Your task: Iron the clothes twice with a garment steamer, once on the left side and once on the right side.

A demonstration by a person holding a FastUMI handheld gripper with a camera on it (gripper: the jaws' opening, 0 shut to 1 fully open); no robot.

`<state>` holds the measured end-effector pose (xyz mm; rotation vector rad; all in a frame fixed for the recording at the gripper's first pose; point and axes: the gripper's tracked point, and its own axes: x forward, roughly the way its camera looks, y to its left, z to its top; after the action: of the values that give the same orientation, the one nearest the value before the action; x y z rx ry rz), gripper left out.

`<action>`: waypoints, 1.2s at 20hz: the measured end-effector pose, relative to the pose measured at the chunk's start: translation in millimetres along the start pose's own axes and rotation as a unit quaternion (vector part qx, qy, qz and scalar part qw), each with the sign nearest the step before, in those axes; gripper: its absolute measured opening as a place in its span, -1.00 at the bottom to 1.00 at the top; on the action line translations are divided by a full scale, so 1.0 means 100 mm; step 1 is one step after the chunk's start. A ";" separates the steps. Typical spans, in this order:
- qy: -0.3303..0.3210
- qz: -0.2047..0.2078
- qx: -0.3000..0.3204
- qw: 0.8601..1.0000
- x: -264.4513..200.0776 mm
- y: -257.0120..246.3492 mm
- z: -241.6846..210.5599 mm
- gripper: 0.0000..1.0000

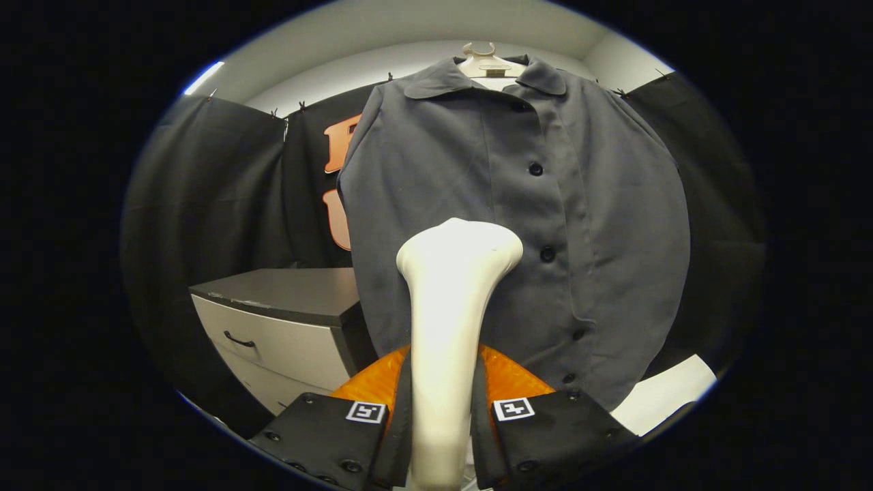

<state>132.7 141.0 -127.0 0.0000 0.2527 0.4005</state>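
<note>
A grey button-up shirt point(586, 225) hangs on a pale hanger point(487, 65) straight ahead, its placket running down right of centre. My gripper point(442, 409) is shut on the white garment steamer point(453, 300), both fingers pressing on its handle. The steamer's flared head points forward and stands in front of the shirt's lower left half. Whether the head touches the cloth I cannot tell.
A low cabinet point(286, 320) with a dark top and pale drawers stands left of the shirt, beyond the fingers. Black cloth point(204, 204) walls the booth on both sides. A white surface point(665, 395) lies low on the right, below the shirt's hem.
</note>
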 end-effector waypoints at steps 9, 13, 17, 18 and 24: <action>0.040 0.000 0.007 0.999 -0.07 0.04 -0.58 -0.12; 0.068 0.001 0.005 0.998 -0.15 0.00 -0.89 -0.12; 0.094 -0.003 0.008 0.996 -0.22 -0.06 -1.18 -0.12; 0.101 -0.004 0.009 0.995 -0.25 -0.06 -1.26 -0.12; 0.109 -0.005 0.009 0.994 -0.28 -0.05 -1.32 -0.13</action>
<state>77.2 119.0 -248.0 -0.0279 0.4726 0.3876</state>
